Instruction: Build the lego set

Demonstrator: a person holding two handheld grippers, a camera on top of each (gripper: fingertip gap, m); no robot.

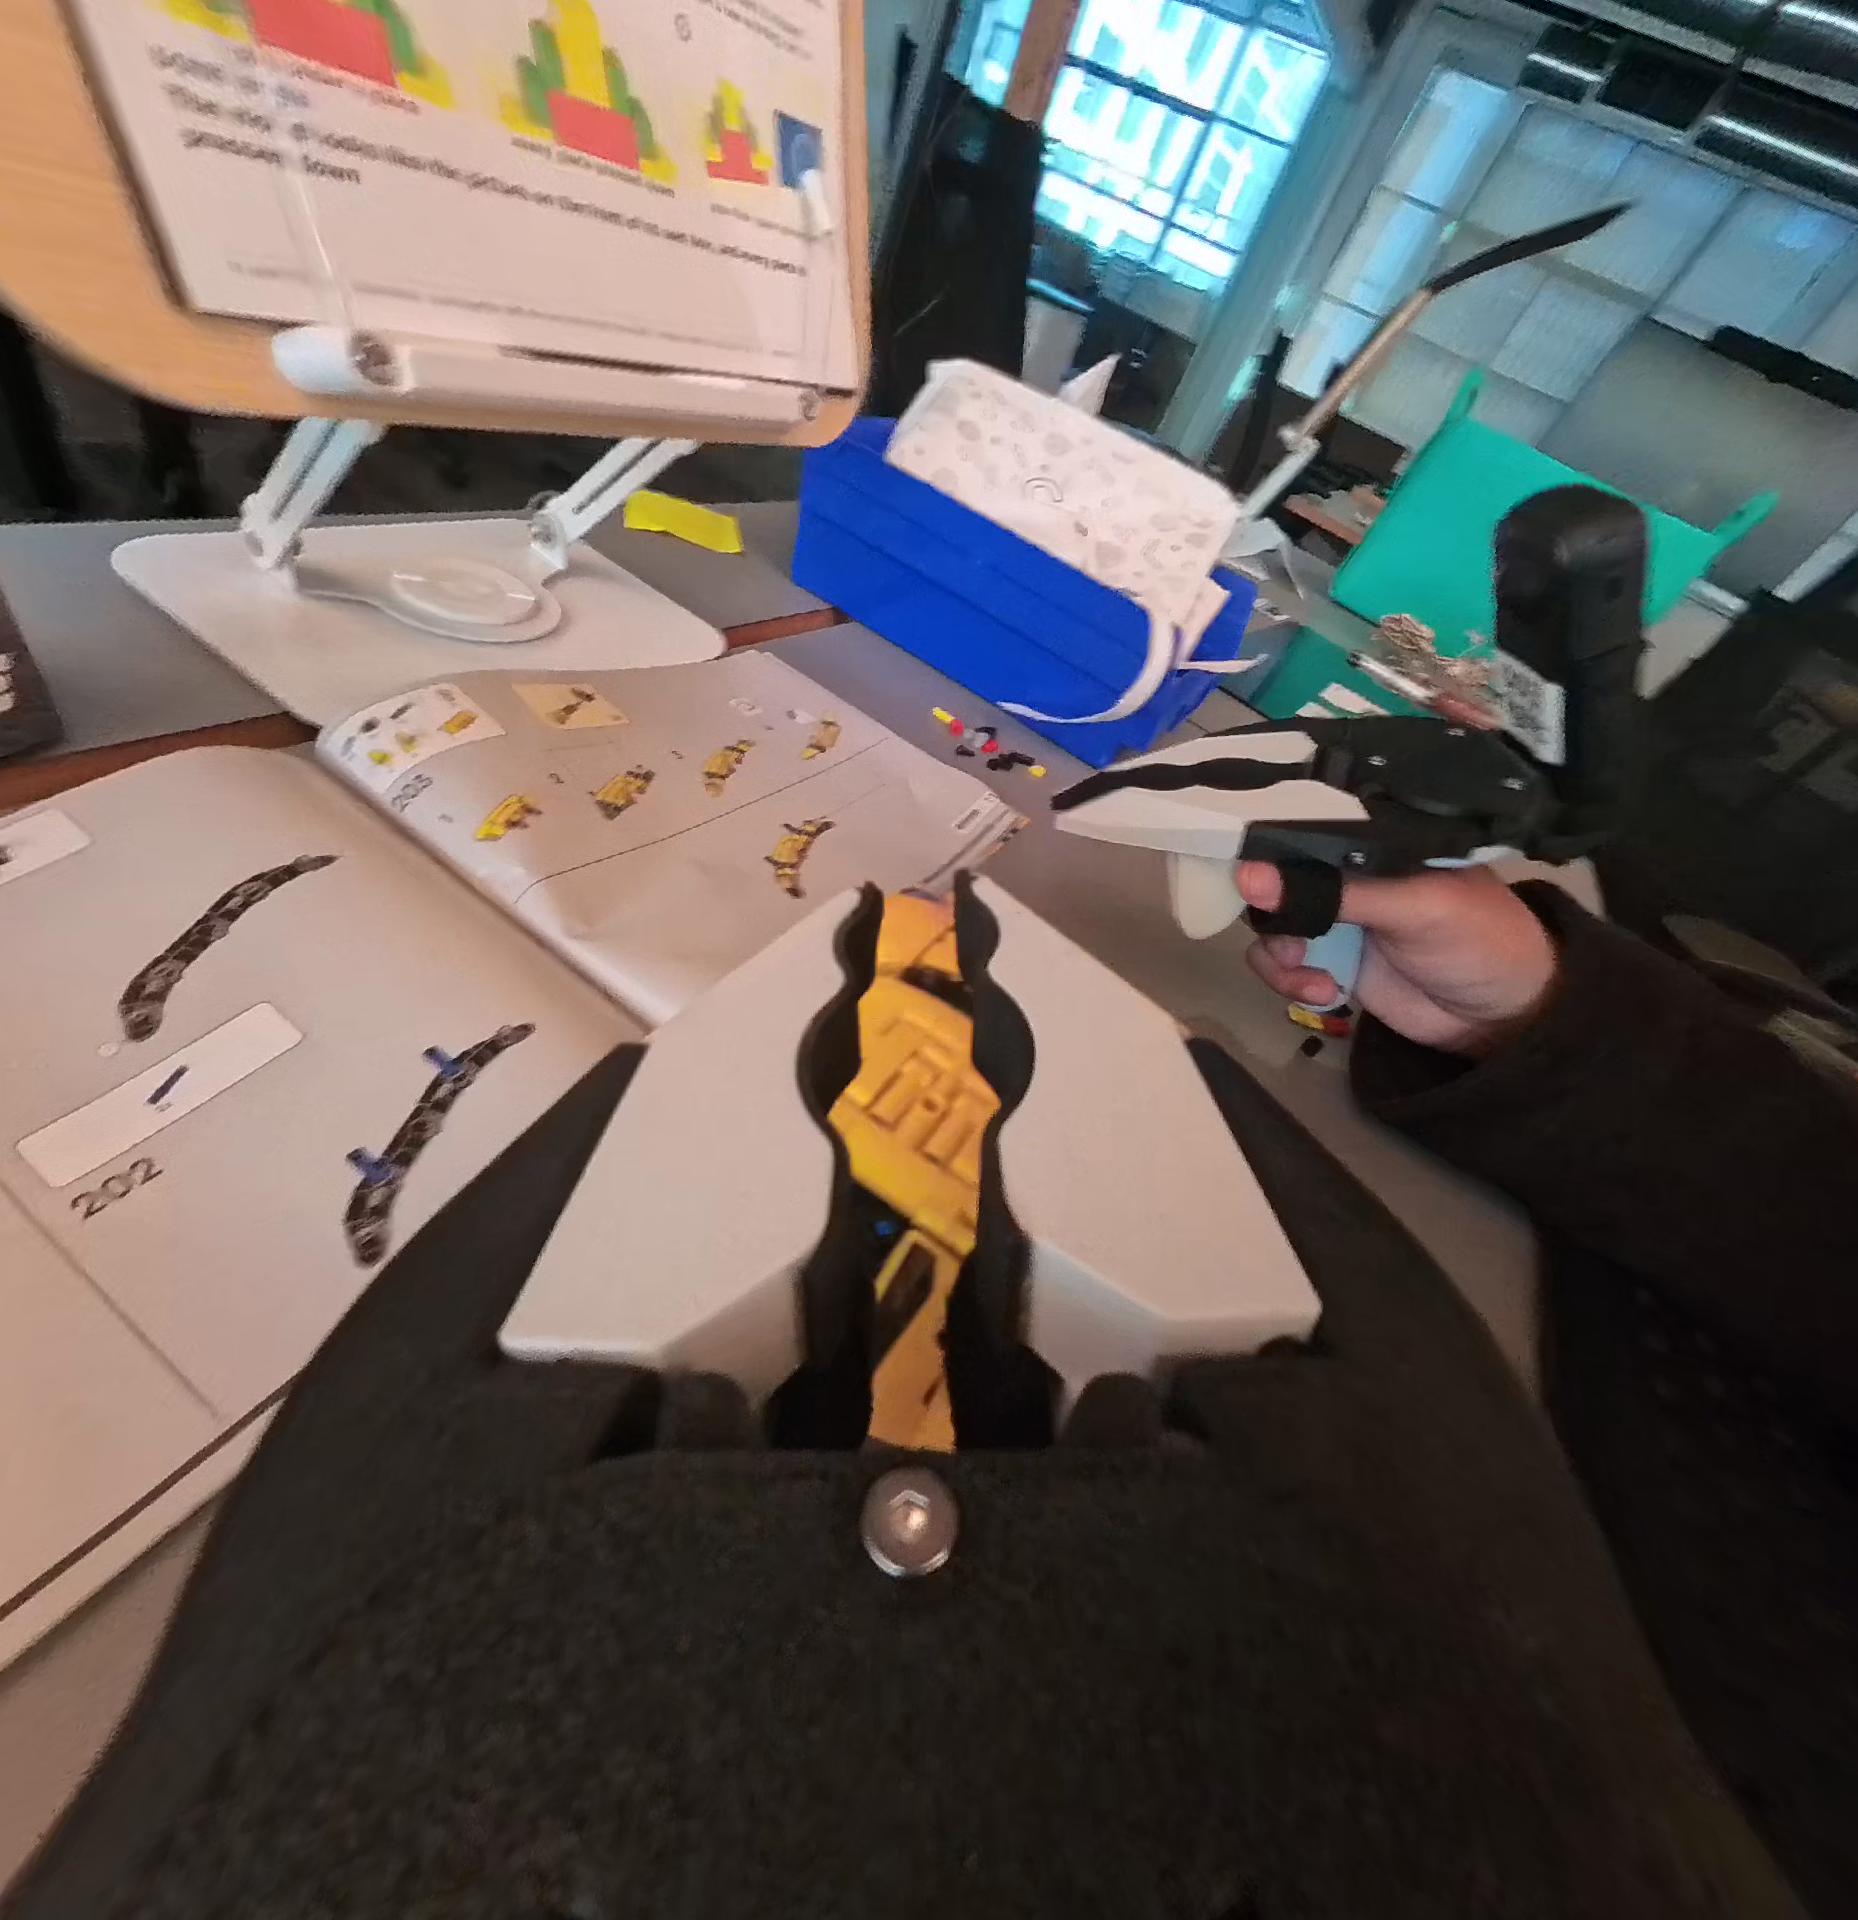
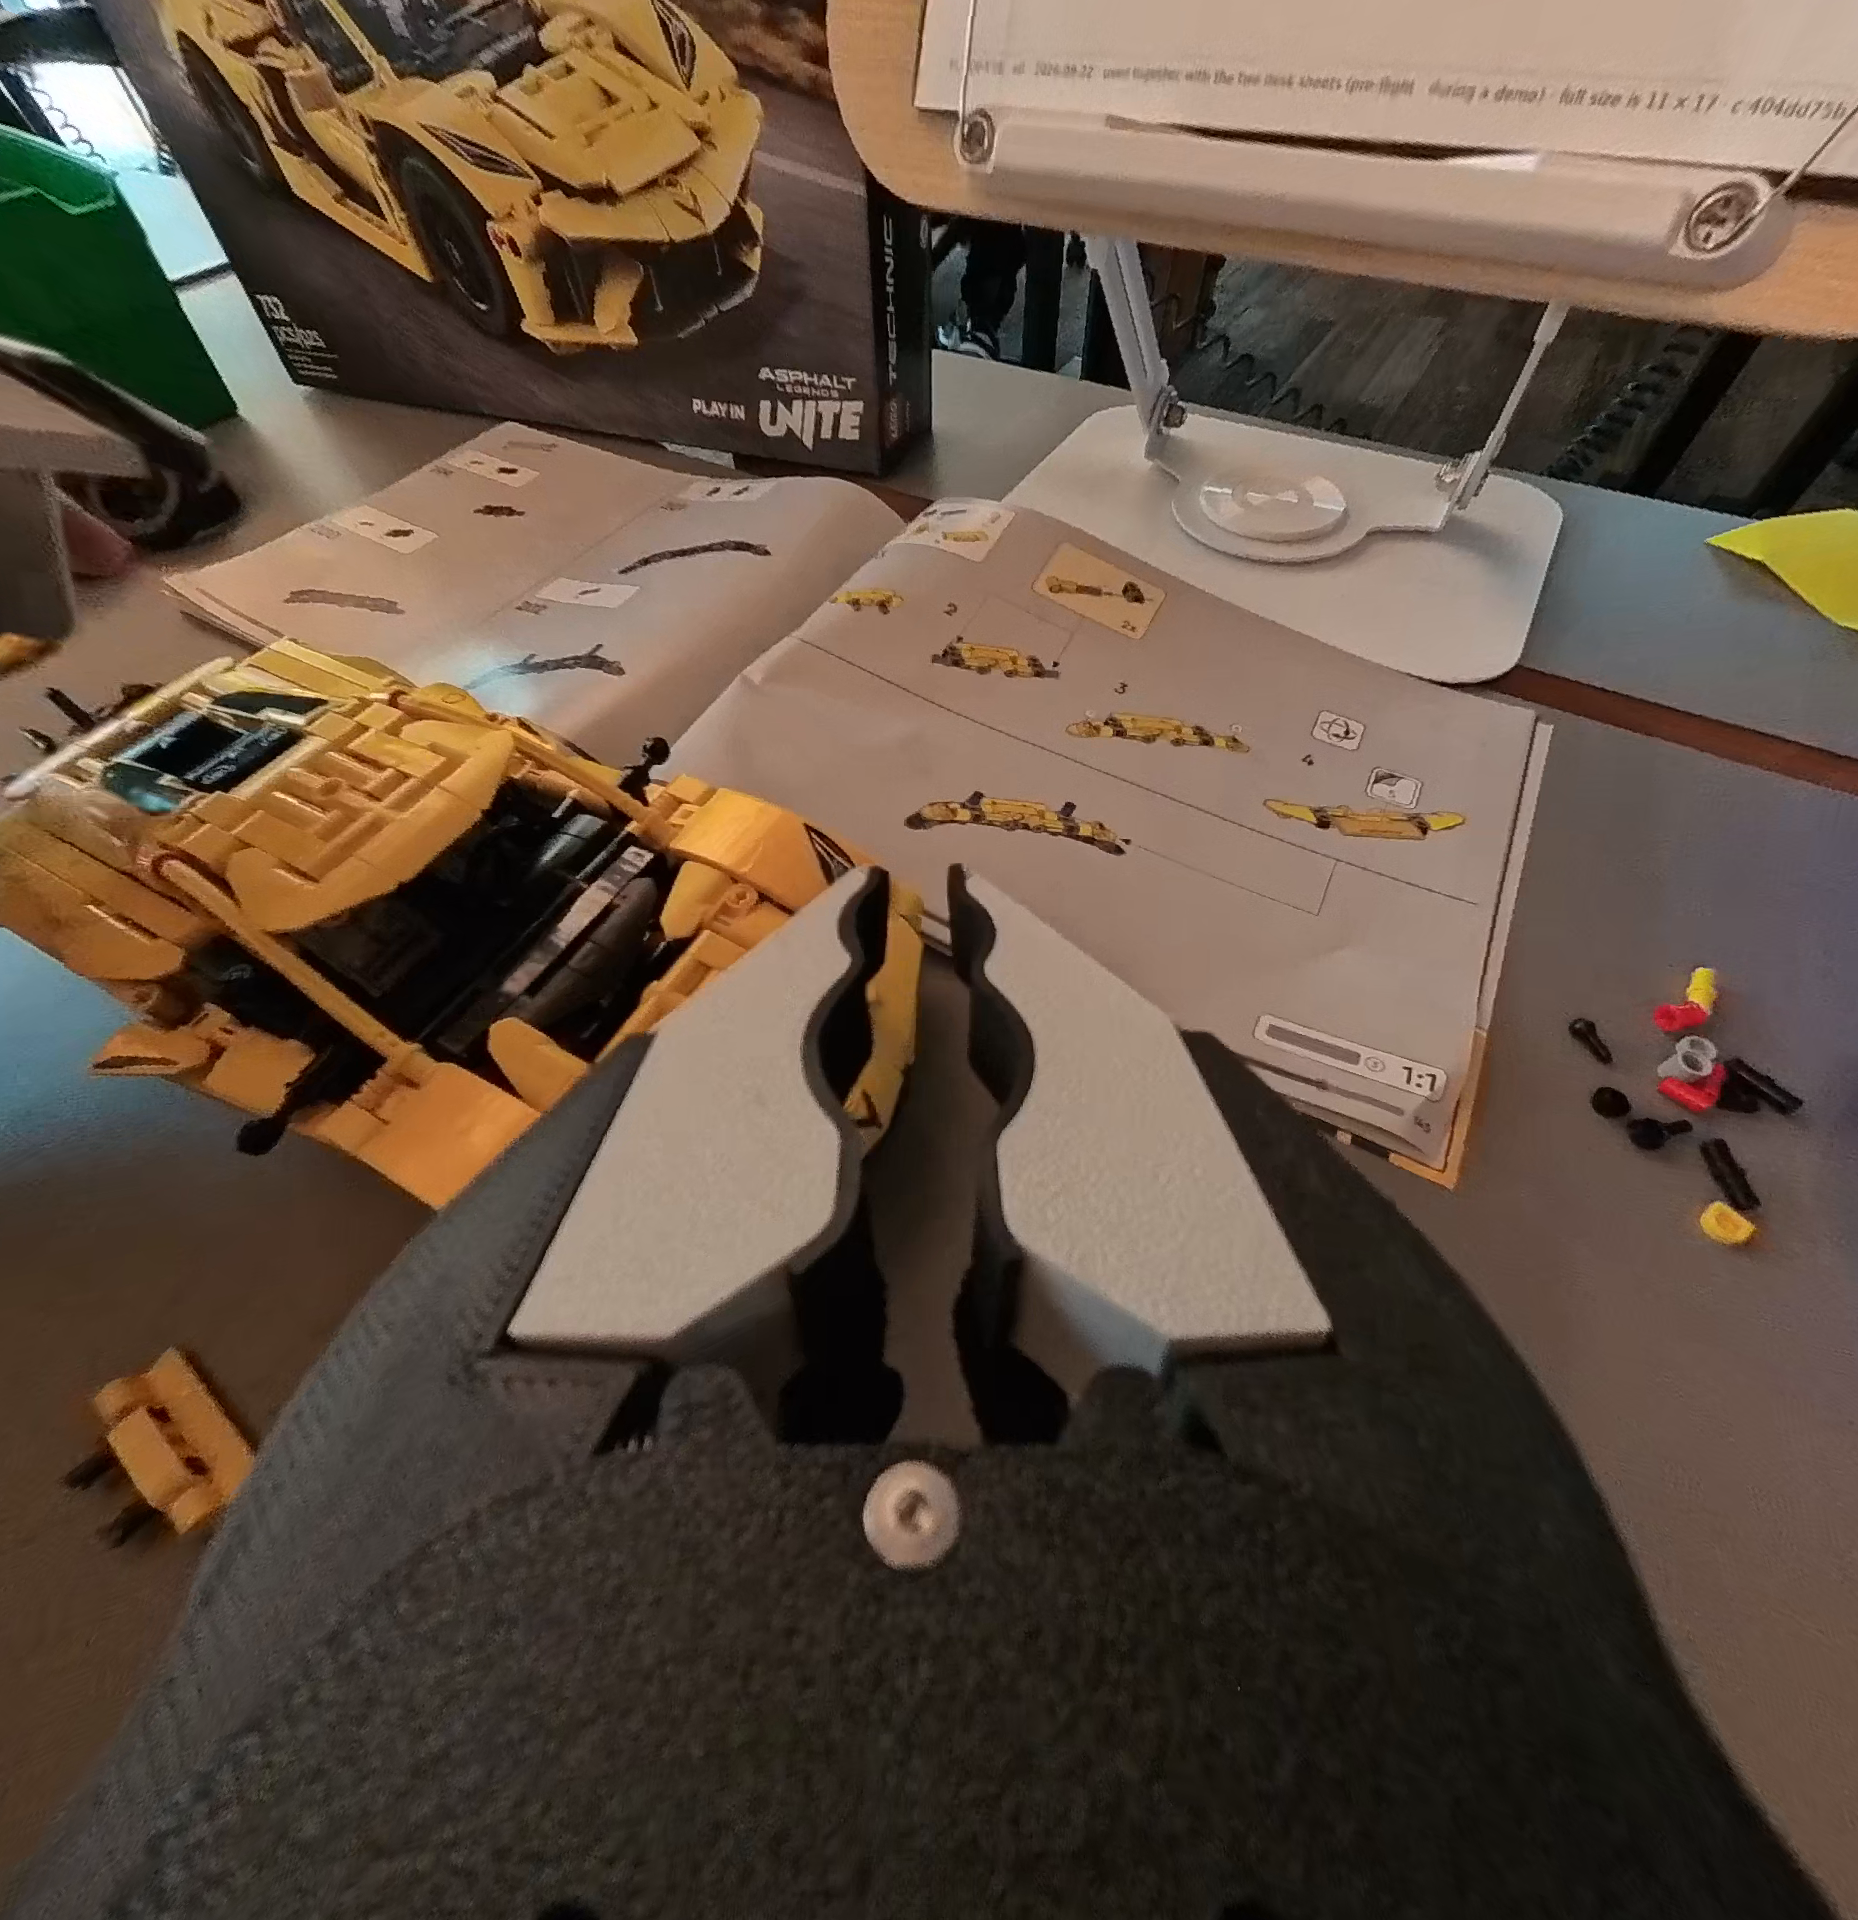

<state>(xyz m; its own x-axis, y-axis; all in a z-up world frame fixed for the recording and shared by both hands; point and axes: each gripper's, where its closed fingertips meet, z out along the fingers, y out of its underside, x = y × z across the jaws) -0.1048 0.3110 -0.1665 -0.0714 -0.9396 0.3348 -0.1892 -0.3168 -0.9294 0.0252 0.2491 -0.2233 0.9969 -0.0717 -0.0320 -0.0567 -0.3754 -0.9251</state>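
Observation:
My left gripper [image 1: 912, 896] is shut on the yellow lego car [image 1: 914, 1122], which fills the gap between its fingers. In the right wrist view the car [image 2: 385, 862] lies tilted over the grey table, partly built, with a black interior showing. My right gripper [image 2: 917, 883] is shut and empty, its tips just right of the car's front end. It also shows in the left wrist view [image 1: 1060, 810], held by a hand, above the table. A small yellow sub-assembly [image 2: 166, 1455] lies loose in front of the car.
An open instruction booklet [image 2: 1112, 727] lies behind the car. Small loose pieces [image 2: 1694, 1081] lie to its right. The set's box [image 2: 551, 208] and a white document stand [image 2: 1320, 540] stand at the back, and a blue bin [image 1: 1008, 603] at the far right. Across from one pair of fingers to the other is roughly 15 centimeters.

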